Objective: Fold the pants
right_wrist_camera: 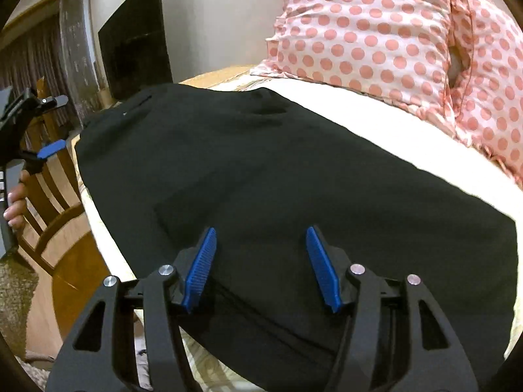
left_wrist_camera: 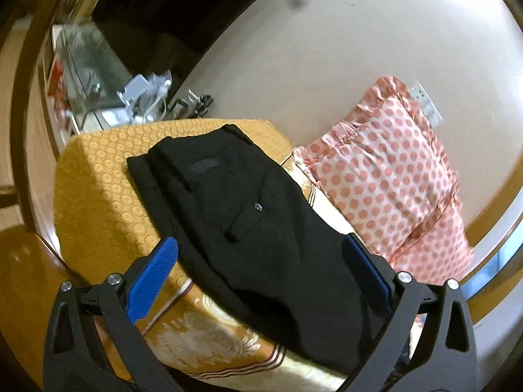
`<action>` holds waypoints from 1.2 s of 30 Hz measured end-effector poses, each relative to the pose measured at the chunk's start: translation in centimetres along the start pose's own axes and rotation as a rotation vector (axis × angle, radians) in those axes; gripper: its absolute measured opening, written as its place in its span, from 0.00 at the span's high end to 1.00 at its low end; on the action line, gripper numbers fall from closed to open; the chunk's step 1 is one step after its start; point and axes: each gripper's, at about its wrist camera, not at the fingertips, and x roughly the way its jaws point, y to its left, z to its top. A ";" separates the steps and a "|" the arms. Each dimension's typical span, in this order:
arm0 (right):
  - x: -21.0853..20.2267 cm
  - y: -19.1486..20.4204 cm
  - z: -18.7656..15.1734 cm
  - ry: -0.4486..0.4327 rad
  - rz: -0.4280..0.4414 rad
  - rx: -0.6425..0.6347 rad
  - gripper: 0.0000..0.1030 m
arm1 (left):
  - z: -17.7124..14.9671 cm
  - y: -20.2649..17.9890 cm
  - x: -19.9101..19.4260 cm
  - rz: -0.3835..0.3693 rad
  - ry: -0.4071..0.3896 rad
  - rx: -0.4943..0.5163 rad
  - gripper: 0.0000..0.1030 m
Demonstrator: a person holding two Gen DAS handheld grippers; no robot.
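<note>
Black pants (left_wrist_camera: 248,215) lie folded in a stack on a bed with a yellow patterned cover (left_wrist_camera: 104,189). A back pocket with a button faces up. My left gripper (left_wrist_camera: 261,251) is open wide above the near end of the pants and holds nothing. In the right wrist view the pants (right_wrist_camera: 278,179) fill the middle. My right gripper (right_wrist_camera: 261,238) is open, with its blue pads just over the near part of the cloth, empty. The left gripper (right_wrist_camera: 52,124) shows at the far left edge, held off the bed's side.
A pink polka-dot pillow (left_wrist_camera: 389,176) lies right of the pants, close to them (right_wrist_camera: 392,32). A side table with white clutter (left_wrist_camera: 143,98) stands beyond the bed. A wooden chair (right_wrist_camera: 49,196) stands at the bed's left side. A dark screen (right_wrist_camera: 134,39) leans on the wall.
</note>
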 end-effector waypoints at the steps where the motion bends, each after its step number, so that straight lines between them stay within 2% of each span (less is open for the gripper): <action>1: 0.0 -0.2 0.0 -0.002 0.011 0.009 0.41 | 0.5 0.2 0.5 0.005 0.010 -0.006 0.07; 2: 0.2 -0.1 0.1 -0.001 0.011 0.004 0.40 | 0.8 0.2 1.0 0.009 0.020 -0.011 0.13; 5: 0.0 0.1 -0.1 -0.008 -0.003 -0.015 0.40 | 1.5 0.8 2.5 0.010 0.065 -0.050 0.21; 9: 0.1 0.6 -0.2 -0.013 0.004 -0.014 0.39 | 1.4 2.0 3.4 0.011 0.102 -0.112 0.23; 15: 0.1 1.0 -0.3 -0.014 0.004 -0.033 0.33 | 0.6 2.2 3.0 0.036 0.123 -0.127 0.27; 19: -0.1 1.0 -0.4 -0.017 0.008 -0.035 0.33 | 0.0 2.1 2.7 0.021 0.134 -0.150 0.27; 23: -0.1 0.9 -0.5 -0.018 0.009 -0.033 0.33 | -0.3 1.9 3.6 -0.008 0.180 -0.190 0.32; 25: -0.2 0.9 -0.5 -0.019 0.007 -0.033 0.33 | -0.1 1.9 4.1 0.016 0.180 -0.183 0.40; 27: -0.2 0.9 -0.5 -0.024 0.006 -0.033 0.33 | 0.1 2.1 4.3 0.032 0.171 -0.196 0.57; 28: -0.2 0.9 -0.5 -0.024 0.007 -0.033 0.32 | 0.2 2.4 4.3 0.051 0.165 -0.200 0.86; 29: -0.2 0.9 -0.5 -0.025 0.007 -0.033 0.32 | 0.3 2.8 4.2 0.065 0.164 -0.206 0.91; 31: -0.2 0.9 -0.5 -0.025 0.007 -0.033 0.32 | 0.3 3.5 3.5 0.066 0.155 -0.220 0.92; 33: -0.3 0.8 -0.6 -0.027 0.008 -0.033 0.32 | 0.1 3.7 2.6 0.113 0.141 -0.191 0.93; 36: -0.3 0.8 -0.6 -0.030 0.008 -0.034 0.32 | 0.0 4.8 2.6 0.086 0.160 -0.213 0.91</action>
